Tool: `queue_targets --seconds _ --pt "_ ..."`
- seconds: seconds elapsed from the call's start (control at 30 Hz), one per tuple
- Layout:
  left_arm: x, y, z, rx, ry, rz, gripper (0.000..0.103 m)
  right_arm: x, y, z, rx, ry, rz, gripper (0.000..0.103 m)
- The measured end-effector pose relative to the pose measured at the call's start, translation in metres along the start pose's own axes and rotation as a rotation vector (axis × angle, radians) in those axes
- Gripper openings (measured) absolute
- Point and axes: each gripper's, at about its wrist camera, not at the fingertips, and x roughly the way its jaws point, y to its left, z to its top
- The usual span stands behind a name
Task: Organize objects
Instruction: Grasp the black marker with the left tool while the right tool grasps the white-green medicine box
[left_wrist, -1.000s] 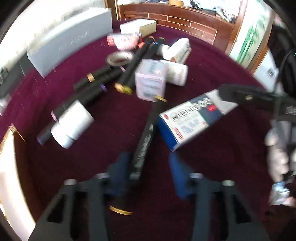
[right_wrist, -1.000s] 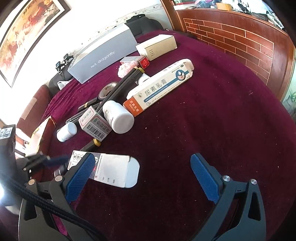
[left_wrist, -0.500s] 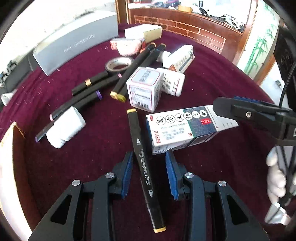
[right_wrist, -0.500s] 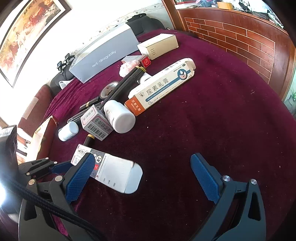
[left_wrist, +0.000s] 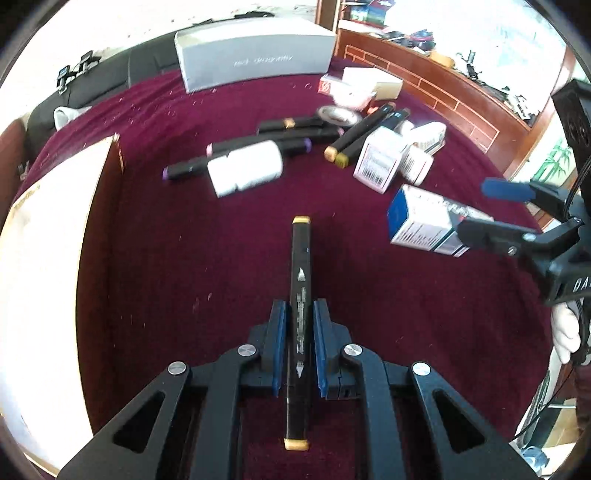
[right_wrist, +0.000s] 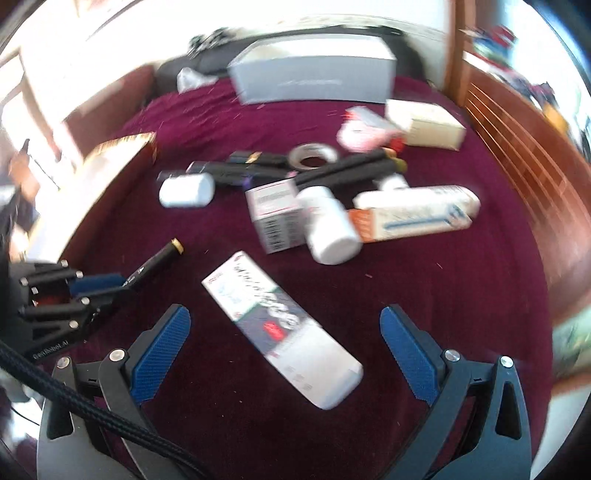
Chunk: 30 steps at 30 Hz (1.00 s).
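Note:
My left gripper (left_wrist: 298, 325) is shut on a black marker (left_wrist: 300, 288) with yellow end caps, held just above the maroon cloth and pointing away. The marker (right_wrist: 155, 264) and left gripper (right_wrist: 99, 286) also show in the right wrist view at left. My right gripper (right_wrist: 284, 347) is open, its blue pads either side of a blue-and-white medicine box (right_wrist: 280, 325) lying on the cloth. That box (left_wrist: 424, 225) and the right gripper (left_wrist: 480, 208) show at right in the left wrist view.
A cluster ahead holds several black markers (left_wrist: 280, 144), a white bottle (left_wrist: 245, 173), a small pink-white box (left_wrist: 378, 164), a tape roll (left_wrist: 340, 115) and an ointment box (right_wrist: 413, 218). A grey box (left_wrist: 255, 61) stands at the back. An open brown box (left_wrist: 48, 240) sits left.
My left gripper closed on the marker and swung left with it. The right gripper turned left over the medicine box, which now lies between its open fingers.

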Motion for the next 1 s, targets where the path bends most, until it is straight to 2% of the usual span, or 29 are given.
queue_targets --seconds 0.07,0.2,0.27,0.37,0.43,0.47,0.5,0.57,0.67,0.77,1.0 --pt "0.006 -0.003 -0.003 -0.004 0.02 0.014 0.012 0.01 0.013 0.001 -0.072 0.022 -0.041 0.103" --pt "0.009 -0.017 -0.007 0.013 -0.012 0.058 0.016 0.024 0.034 0.003 -0.164 0.059 -0.076 0.098" --pt "0.01 -0.023 -0.009 0.016 -0.035 0.089 0.02 0.025 0.037 0.003 -0.185 0.068 -0.095 0.09" --pt "0.011 -0.029 -0.009 0.007 -0.063 0.105 0.02 0.029 0.044 0.004 -0.187 0.086 -0.091 0.078" --pt "0.009 -0.026 -0.011 -0.019 -0.067 0.082 0.017 0.032 0.048 0.004 -0.193 0.093 -0.126 0.074" --pt "0.007 -0.024 -0.011 -0.036 -0.063 0.061 0.011 0.033 0.051 0.003 -0.202 0.092 -0.145 0.07" --pt "0.004 -0.019 -0.014 -0.059 -0.057 0.037 0.011 0.033 0.054 0.002 -0.213 0.094 -0.165 0.067" --pt "-0.003 -0.014 -0.019 -0.085 -0.066 0.037 0.011 0.03 0.056 0.002 -0.22 0.094 -0.185 0.053" --pt "-0.016 -0.007 -0.028 -0.101 -0.09 0.017 0.012 0.026 0.056 0.002 -0.205 0.1 -0.189 0.043" --pt "-0.031 -0.004 -0.037 -0.12 -0.12 0.01 0.012 0.023 0.057 0.0 -0.196 0.105 -0.19 0.039" --pt "-0.055 0.004 -0.055 -0.16 -0.163 0.004 0.012 0.025 0.056 0.006 -0.133 0.099 -0.155 0.04"
